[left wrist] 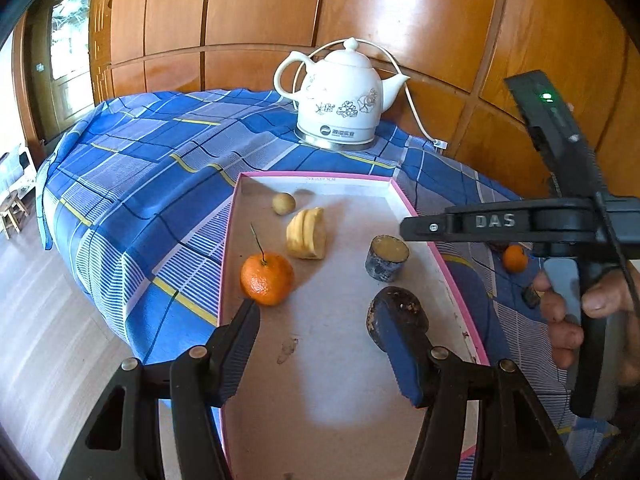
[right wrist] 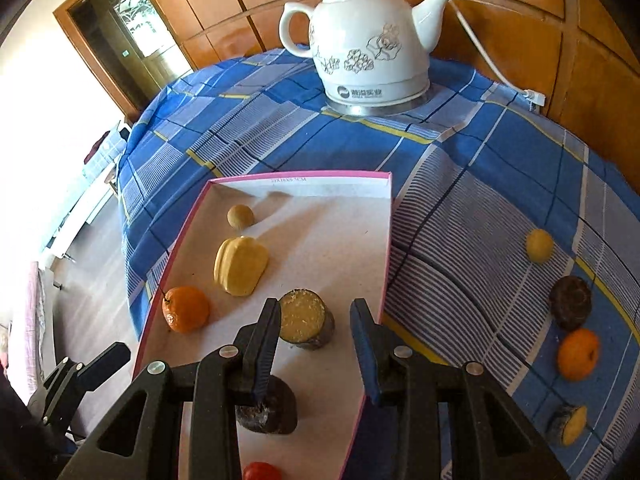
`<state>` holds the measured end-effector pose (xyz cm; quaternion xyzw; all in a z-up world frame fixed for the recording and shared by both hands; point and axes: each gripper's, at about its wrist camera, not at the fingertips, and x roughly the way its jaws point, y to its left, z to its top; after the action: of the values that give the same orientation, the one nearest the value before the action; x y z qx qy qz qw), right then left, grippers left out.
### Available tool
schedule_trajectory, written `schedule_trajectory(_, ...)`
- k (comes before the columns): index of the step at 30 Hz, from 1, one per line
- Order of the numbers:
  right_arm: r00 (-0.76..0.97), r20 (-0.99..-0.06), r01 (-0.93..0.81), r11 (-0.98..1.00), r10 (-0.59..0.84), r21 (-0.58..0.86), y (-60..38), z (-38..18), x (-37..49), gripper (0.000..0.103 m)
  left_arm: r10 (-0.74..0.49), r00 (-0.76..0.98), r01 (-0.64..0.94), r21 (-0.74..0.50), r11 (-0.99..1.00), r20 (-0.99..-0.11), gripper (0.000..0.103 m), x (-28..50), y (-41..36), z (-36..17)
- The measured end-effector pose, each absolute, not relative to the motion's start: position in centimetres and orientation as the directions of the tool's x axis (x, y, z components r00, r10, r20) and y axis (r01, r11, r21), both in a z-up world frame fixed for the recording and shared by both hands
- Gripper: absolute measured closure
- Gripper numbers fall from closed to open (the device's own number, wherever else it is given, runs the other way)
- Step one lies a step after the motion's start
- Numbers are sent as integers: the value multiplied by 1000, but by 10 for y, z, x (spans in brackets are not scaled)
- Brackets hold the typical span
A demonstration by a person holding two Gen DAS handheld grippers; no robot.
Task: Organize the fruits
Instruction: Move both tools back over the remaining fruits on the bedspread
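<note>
The pink-rimmed tray (right wrist: 384, 240) holds five fruits: one tangerine (right wrist: 186, 309), one yellow ridged fruit (right wrist: 239, 266) lengthwise, one small tan ball (right wrist: 240, 216), two dark cut stubs (right wrist: 306, 324), nearer one upright; four lie on the checked cloth (right wrist: 500, 152); left gripper (left wrist: 320, 340) and right gripper (right wrist: 316, 348) both gape, holding nothing.

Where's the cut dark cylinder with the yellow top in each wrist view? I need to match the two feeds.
Left wrist: the cylinder stands at the right side of the tray, just under the right tool's black arm.
Right wrist: the cylinder is low in the middle, between the open right tongs.
Shared landmark: the white kettle behind the tray's far rim.
</note>
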<state>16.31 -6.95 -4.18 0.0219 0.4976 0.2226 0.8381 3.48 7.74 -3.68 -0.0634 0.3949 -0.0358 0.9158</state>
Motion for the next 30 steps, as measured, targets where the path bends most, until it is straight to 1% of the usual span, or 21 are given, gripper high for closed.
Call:
schedule_trajectory(10, 467, -790, -331, 907, 398, 261, -101, -26, 133, 67, -124, 690, 38, -137, 990, -713, 41, 32, 69, -32)
schedule_trajectory(23, 517, -791, -337, 927, 326, 162, -149, -16, 89, 67, -139, 694, 86, -109, 990, -706, 41, 27, 52, -25)
schedule_trajectory(30, 550, -798, -316, 946, 246, 74, -192, -9, 68, 67, -145, 699, 108, -97, 989, -700, 41, 24, 42, -21)
